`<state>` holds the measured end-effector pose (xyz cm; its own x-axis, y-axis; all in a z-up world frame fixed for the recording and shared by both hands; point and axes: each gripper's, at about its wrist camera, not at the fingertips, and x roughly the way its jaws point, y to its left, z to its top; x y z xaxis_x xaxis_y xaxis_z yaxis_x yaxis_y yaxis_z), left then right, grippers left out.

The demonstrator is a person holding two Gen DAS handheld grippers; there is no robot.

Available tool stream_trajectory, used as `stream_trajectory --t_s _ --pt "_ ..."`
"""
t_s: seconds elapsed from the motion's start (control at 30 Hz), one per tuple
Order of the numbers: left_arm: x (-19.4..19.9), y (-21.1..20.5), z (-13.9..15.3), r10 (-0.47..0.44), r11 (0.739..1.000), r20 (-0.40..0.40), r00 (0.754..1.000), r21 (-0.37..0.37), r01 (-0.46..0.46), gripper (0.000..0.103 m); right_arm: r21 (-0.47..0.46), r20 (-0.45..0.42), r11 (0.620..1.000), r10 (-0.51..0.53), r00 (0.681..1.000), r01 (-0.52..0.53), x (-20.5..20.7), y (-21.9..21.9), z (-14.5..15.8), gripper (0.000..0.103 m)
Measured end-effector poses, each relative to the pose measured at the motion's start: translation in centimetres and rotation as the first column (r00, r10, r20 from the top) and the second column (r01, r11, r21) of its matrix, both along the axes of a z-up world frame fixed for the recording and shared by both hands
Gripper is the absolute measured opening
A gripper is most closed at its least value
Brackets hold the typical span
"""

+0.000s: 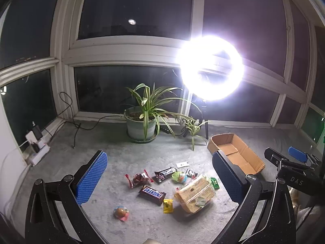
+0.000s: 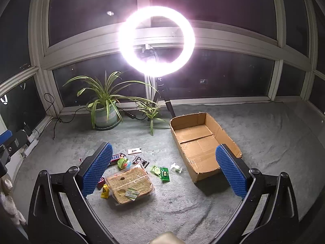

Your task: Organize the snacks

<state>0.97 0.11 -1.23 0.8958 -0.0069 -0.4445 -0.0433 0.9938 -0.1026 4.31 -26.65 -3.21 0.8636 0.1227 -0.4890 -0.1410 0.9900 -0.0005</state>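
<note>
Jaws gape wide, empty, on left gripper (image 1: 160, 180) and right gripper (image 2: 162, 169); crinkly clear-wrapped cracker pack (image 2: 130, 185) could slip short of brown cardboard box (image 2: 205, 140).

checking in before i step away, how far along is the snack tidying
Nothing looks done yet: the cardboard box is empty. Nothing is in hand either; the left claw and right claw are both open and above the carpet. Still left: the cracker pack, Snickers bar, green packets and the other small sweets.

Matt corrugated cardboard box (image 2: 205, 142), glossy plastic Snickers wrapper (image 1: 152, 194), fuzzy grey carpet (image 2: 274, 142)
</note>
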Motion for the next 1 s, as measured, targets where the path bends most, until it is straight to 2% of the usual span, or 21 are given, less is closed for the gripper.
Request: stream_trajectory --t_s 1.0 --pt "0.76 -0.24 0.15 -0.024 1.0 -0.01 1.0 -0.02 0.024 0.103 -0.003 -0.007 1.0 0.0 1.0 0.0 0.38 0.25 -0.49 0.103"
